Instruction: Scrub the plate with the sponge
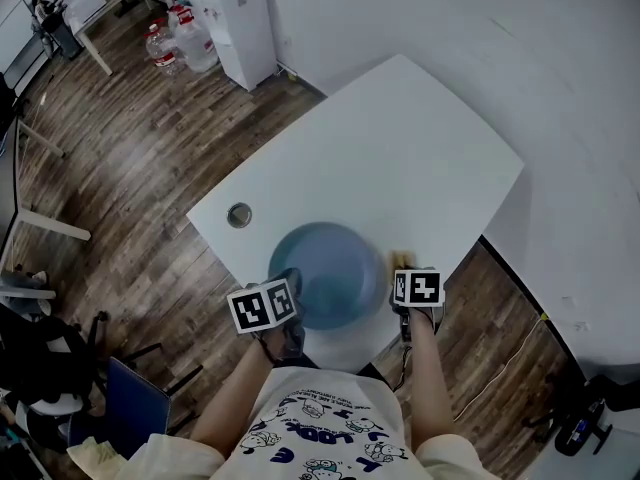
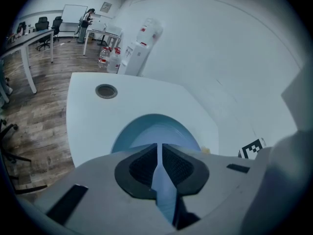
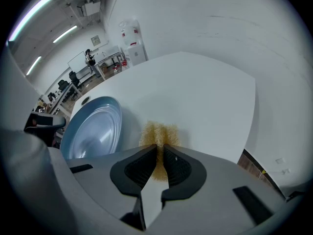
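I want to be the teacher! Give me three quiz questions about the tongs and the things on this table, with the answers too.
1. True or false: the left tongs are pinched on the rim of the blue plate.
2. What are the right tongs clamped on? A) a cup B) the yellow sponge C) nothing at all
3. Fill in the gap: in the head view, the yellow sponge is on the blue plate's ____ side.

Key: 1 true; 2 B; 3 right.
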{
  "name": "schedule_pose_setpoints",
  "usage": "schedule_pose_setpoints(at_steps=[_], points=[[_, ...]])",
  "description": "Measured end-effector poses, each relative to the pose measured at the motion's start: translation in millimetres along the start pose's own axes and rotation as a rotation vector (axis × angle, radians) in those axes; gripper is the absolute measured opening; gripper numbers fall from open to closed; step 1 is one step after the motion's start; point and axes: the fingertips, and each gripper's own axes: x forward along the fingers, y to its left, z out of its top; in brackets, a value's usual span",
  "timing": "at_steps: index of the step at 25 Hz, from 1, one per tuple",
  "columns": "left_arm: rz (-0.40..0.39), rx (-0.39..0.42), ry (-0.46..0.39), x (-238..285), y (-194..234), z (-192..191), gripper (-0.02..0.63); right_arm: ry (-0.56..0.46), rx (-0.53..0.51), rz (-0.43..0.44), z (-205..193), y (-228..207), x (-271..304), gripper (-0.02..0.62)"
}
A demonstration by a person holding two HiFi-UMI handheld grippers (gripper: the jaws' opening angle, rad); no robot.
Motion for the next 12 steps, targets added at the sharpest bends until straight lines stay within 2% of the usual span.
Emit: schedule_pose_setpoints(at_steps=[12], points=[[-0.019, 0.045, 0.037, 6.9, -14.2, -12.4, 0.039, -0.05, -0.003, 0.059, 4.5, 7.0, -2.5, 0.062]])
